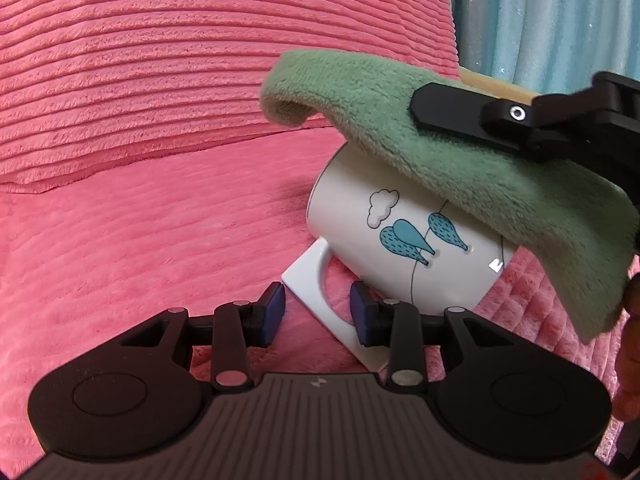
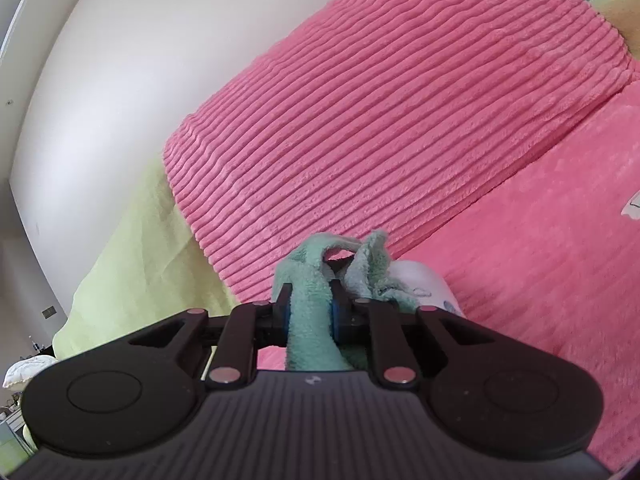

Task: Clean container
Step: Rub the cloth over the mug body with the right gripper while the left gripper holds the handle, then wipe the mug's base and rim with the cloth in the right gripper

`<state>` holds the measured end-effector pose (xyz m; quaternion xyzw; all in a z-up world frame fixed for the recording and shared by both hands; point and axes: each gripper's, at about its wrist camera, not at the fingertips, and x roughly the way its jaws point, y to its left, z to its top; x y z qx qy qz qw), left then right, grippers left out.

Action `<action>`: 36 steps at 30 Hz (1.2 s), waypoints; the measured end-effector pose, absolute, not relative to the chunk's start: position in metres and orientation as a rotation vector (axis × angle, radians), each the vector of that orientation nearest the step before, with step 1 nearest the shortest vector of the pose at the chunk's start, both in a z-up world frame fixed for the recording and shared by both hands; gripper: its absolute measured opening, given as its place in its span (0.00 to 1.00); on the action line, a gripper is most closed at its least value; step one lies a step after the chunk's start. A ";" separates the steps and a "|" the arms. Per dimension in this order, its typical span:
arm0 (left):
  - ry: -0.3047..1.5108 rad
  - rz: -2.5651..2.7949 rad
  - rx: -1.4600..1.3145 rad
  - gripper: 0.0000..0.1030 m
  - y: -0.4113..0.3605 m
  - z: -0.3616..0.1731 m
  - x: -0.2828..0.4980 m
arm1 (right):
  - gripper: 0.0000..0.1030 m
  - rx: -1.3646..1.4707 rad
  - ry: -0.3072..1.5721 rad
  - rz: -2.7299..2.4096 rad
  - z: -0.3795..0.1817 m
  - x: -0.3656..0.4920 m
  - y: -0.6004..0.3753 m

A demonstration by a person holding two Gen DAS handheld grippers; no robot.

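Mug [image 1: 404, 236] sits tilted just ahead of my left gripper [image 1: 318, 312], white with blue leaf drawings and a small cloud outline on its side. Its squarish handle [image 1: 316, 280] points down toward me and runs between the left jaws. Those jaws are spread wide: the left pad stands clear of the handle with pink showing between, while the right pad sits close against the handle's far side, and I cannot tell whether it touches. Nothing is pinched there.

A green cloth [image 1: 460, 168] drapes over the top of the mug, covering the upper rim and hanging down on the right. In the left view I see one black finger [image 1: 452, 114] of my right gripper lying on top of the cloth, pressing it onto the mug.

From the right wrist view, my right gripper [image 2: 310, 312] has its jaws pressed together on a thick fold of the cloth [image 2: 312, 320], which bulges up past the pads and bunches forward. Just beyond the bunch a pale curve of the mug [image 2: 424, 280] shows, mostly hidden.

Everything sits over a pink ribbed blanket [image 1: 160, 220]; a matching pink cushion [image 2: 360, 120] stands behind it, with a light green cover [image 2: 132, 240] to the side.
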<state>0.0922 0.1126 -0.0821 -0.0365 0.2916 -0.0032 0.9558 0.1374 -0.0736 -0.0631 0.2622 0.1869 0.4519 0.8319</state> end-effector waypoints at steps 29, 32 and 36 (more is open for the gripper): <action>0.591 0.003 -0.137 0.40 0.125 -0.083 0.095 | 0.11 0.396 0.747 0.738 -0.080 0.138 -0.100; 0.590 0.005 -0.131 0.40 0.125 -0.083 0.095 | 0.10 0.345 0.744 0.658 -0.080 0.144 -0.102; 0.592 0.004 -0.130 0.42 0.126 -0.083 0.095 | 0.11 0.224 0.672 0.509 -0.067 0.145 -0.106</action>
